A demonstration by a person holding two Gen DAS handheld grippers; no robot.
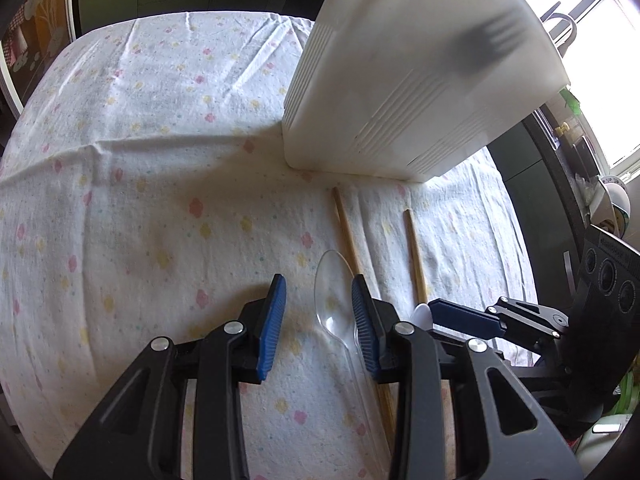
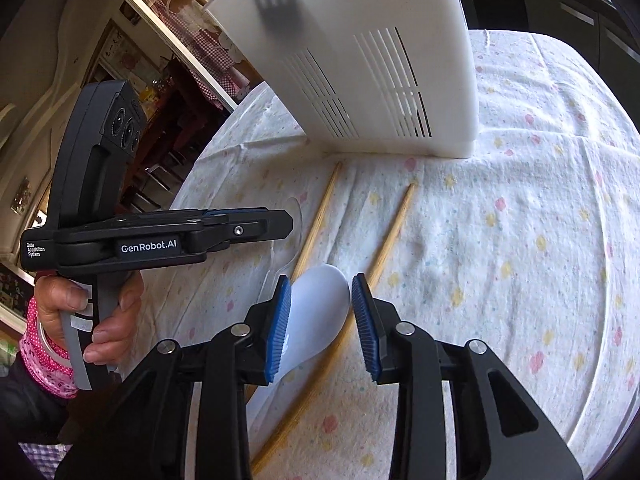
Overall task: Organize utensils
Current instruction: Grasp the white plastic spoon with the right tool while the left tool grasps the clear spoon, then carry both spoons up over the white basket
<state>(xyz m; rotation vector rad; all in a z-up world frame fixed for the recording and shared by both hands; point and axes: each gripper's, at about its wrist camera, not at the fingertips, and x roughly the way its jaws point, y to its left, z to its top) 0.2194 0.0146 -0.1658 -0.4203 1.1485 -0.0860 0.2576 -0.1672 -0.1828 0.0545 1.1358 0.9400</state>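
Two wooden chopsticks (image 1: 347, 236) (image 1: 415, 258) lie on the flowery cloth (image 1: 160, 200), pointing at the white holder (image 1: 400, 80), which has one dark fork (image 1: 484, 46) inside. One clear spoon (image 1: 334, 308) and one white spoon (image 2: 320, 308) lie beside them, bowls toward the holder. The left gripper (image 1: 318, 320) tilts down, spread around the clear spoon, one pad touching it. The right gripper (image 2: 322, 320) tilts down, pinching the white spoon's bowl.
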